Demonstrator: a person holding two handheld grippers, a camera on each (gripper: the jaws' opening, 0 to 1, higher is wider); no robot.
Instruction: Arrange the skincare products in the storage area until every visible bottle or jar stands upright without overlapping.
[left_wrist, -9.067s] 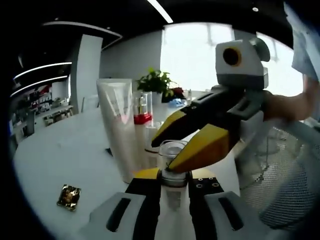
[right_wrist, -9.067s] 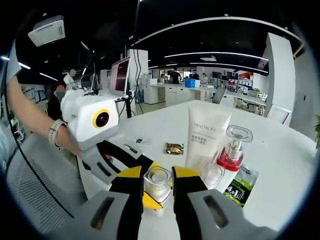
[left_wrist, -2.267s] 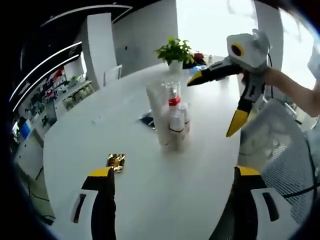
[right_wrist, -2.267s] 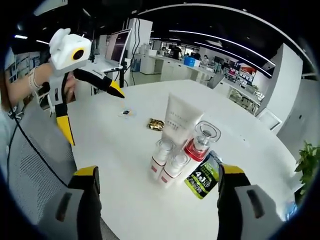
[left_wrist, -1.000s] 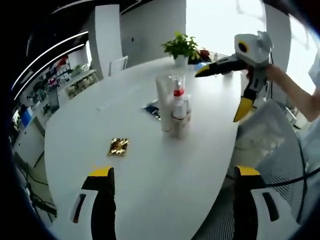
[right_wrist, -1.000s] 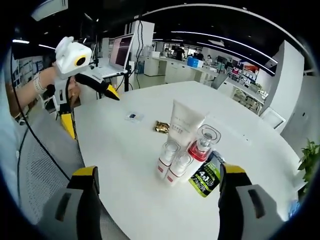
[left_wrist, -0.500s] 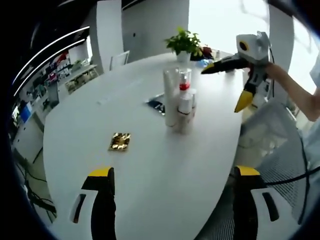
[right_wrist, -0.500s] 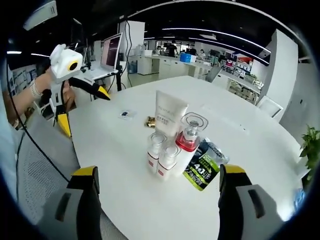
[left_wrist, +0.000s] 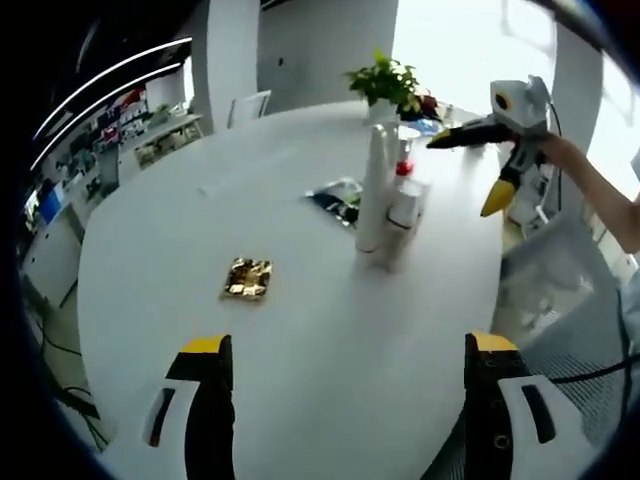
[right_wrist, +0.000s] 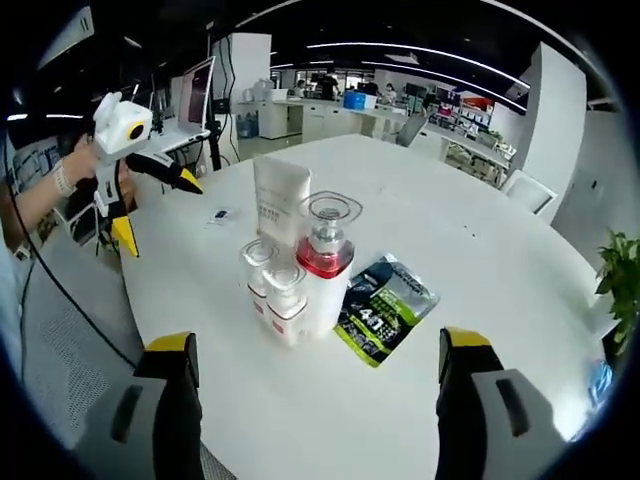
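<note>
While both grippers (left_wrist: 340, 400) (right_wrist: 310, 400) gape empty: green sachet (right_wrist: 383, 305) beside upright bottles (right_wrist: 300, 275); gold packet (left_wrist: 248, 278) apart.

both grippers (left_wrist: 340, 410) (right_wrist: 315, 405) empty, jaws spread wide.

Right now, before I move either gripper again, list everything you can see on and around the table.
White tube: one, white, upright at the back of the cluster.
Pump bottle: one, red collar, clear cap, upright mid-cluster.
Small bottles: two, white with clear caps, upright at the cluster's front.
Sachet: one, dark green, flat beside the cluster.
Gold packet: one, flat, apart from the cluster.
Small card: one, near the table edge.
Potted plant: one, green, far edge.
Left gripper: open, off the table edge.
Right gripper: open, beyond the cluster.
</note>
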